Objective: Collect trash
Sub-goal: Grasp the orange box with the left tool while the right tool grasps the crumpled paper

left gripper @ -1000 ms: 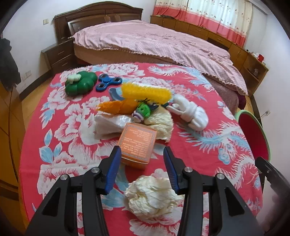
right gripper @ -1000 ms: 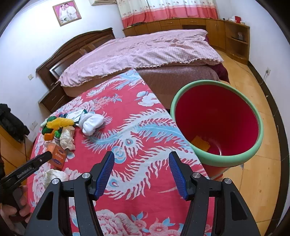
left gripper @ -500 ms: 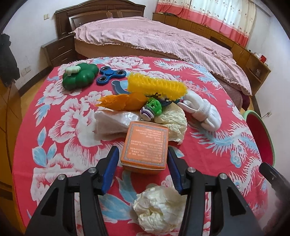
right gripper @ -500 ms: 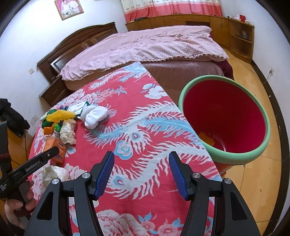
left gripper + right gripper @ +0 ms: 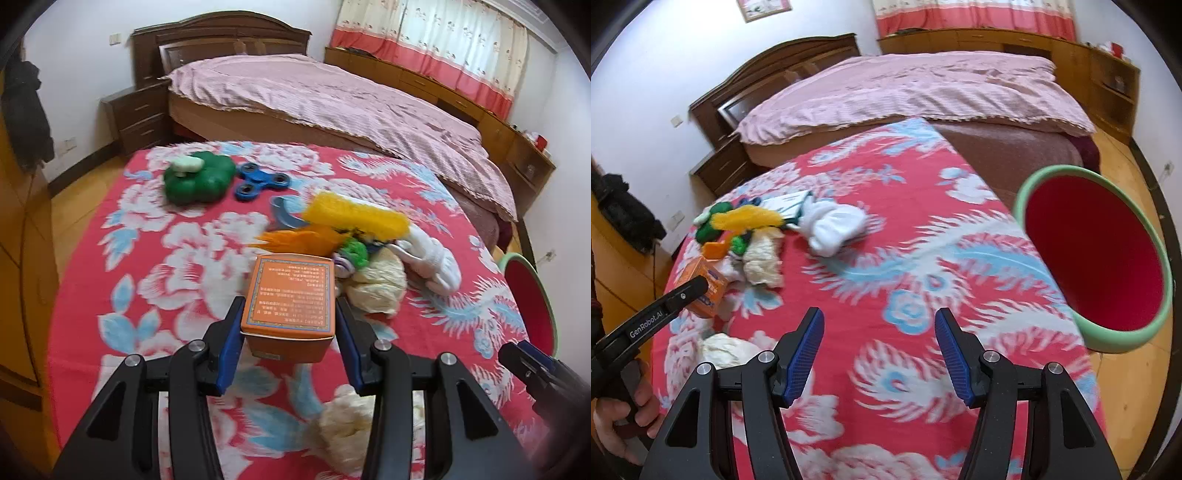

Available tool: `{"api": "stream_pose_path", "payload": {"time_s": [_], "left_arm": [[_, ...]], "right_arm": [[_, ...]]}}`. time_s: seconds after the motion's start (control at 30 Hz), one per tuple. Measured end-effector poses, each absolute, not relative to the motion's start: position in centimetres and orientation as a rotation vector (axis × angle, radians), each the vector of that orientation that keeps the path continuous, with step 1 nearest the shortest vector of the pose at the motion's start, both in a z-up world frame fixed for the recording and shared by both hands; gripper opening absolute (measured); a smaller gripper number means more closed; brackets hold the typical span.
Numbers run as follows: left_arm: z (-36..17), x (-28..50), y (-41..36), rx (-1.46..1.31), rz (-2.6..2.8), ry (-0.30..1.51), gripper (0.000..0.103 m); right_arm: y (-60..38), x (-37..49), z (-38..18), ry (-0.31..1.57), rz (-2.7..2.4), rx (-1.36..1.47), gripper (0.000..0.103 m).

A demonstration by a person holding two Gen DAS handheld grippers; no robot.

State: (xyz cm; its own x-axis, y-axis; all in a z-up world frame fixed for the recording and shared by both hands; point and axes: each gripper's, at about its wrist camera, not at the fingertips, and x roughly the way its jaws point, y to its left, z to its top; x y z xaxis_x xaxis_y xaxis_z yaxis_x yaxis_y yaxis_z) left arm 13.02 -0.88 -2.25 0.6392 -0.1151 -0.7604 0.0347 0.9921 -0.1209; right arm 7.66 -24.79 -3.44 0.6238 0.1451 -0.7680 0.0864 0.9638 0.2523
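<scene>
While its jaws are just closing in, the left gripper (image 5: 288, 332) is clamping the orange box (image 5: 291, 295) above the red floral cloth (image 5: 155, 273); the right gripper (image 5: 879, 354) is hovering agape, empty, beside the red bin (image 5: 1097, 262).

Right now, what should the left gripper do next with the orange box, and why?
Probably carry it over to the red bin. The left gripper has just been closing its jaws on the orange box, which looks pinched between them, and the bin stands open beside the table.
</scene>
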Motion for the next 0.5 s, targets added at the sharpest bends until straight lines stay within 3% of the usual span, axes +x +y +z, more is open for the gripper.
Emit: {"api": "stream_pose_path", "payload": {"time_s": [0.5], "left_arm": [[-1.8, 9.1, 3.7, -0.116, -0.014, 0.849, 0.047]], "right_arm": [[-18.4, 6.3, -3.1, 0.893, 0.151, 0.268, 0.064]]}}
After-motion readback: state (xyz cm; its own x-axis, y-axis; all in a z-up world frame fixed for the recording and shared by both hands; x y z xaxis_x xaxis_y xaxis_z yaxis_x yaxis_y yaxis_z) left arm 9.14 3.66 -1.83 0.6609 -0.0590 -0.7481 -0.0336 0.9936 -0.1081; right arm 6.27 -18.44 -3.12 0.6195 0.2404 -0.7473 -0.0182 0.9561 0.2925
